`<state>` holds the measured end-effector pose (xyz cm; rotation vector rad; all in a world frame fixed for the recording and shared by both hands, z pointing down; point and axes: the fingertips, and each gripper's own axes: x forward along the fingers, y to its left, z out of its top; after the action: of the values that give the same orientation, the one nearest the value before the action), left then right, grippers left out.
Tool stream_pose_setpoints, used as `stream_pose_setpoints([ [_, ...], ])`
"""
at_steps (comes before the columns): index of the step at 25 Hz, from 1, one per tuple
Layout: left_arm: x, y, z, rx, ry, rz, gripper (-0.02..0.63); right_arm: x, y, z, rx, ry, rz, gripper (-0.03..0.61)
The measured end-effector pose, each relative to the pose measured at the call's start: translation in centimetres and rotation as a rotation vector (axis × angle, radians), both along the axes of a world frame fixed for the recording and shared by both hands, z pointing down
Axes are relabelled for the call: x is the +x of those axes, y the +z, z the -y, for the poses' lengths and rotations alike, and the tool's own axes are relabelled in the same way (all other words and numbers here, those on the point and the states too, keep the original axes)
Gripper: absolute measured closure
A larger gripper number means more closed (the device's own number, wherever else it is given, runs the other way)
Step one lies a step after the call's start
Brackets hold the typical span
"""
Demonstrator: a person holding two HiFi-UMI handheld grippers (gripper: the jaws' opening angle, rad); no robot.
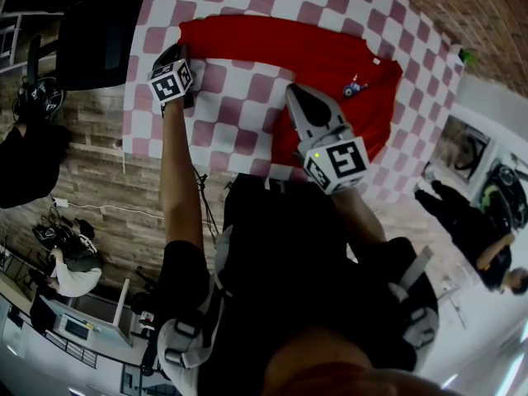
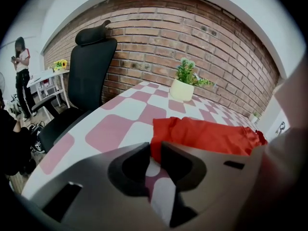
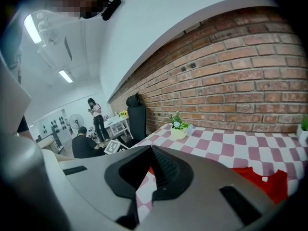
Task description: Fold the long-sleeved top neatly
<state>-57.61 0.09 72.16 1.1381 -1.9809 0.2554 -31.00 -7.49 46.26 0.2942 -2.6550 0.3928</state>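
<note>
The red long-sleeved top [image 1: 322,56] lies spread on the red-and-white checked table [image 1: 239,114], with a small print [image 1: 355,86] near its right side. My left gripper [image 1: 179,54] is at the top's left corner. In the left gripper view its jaws [image 2: 154,149] stand close together with the red hem [image 2: 202,134] pinched between the tips. My right gripper [image 1: 295,93] hovers over the lower part of the top. It is shut [image 3: 151,150] with nothing in it, and a patch of the red top [image 3: 262,179] shows at the right.
A black office chair [image 2: 89,66] stands at the table's left side. A potted plant [image 2: 185,83] sits at the far end by the brick wall [image 2: 202,37]. People stand and sit in the room beyond [image 3: 96,117].
</note>
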Motion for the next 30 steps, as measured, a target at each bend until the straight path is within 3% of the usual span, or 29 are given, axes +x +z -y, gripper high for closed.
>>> stream_pose_setpoints([
  [11, 0.2, -0.4, -0.1, 0.004, 0.012, -0.012, 0.589, -4.9, 6.1, -1.0, 0.004, -0.044, -0.096, 0.569],
  [16, 0.5, -2.8, -0.6, 0.043, 0.009, 0.042, 0.591, -5.3, 6.5, -1.9, -0.001, -0.056, -0.104, 0.569],
  [23, 3.0, -9.7, -0.7, 0.125, 0.067, 0.146, 0.591, -3.6, 5.3, -2.7, 0.041, -0.033, -0.101, 0.569],
  [30, 6.5, -16.1, 0.7, 0.208, 0.174, 0.241, 0.591, 1.5, 2.7, -2.9, 0.085, 0.068, -0.092, 0.571],
])
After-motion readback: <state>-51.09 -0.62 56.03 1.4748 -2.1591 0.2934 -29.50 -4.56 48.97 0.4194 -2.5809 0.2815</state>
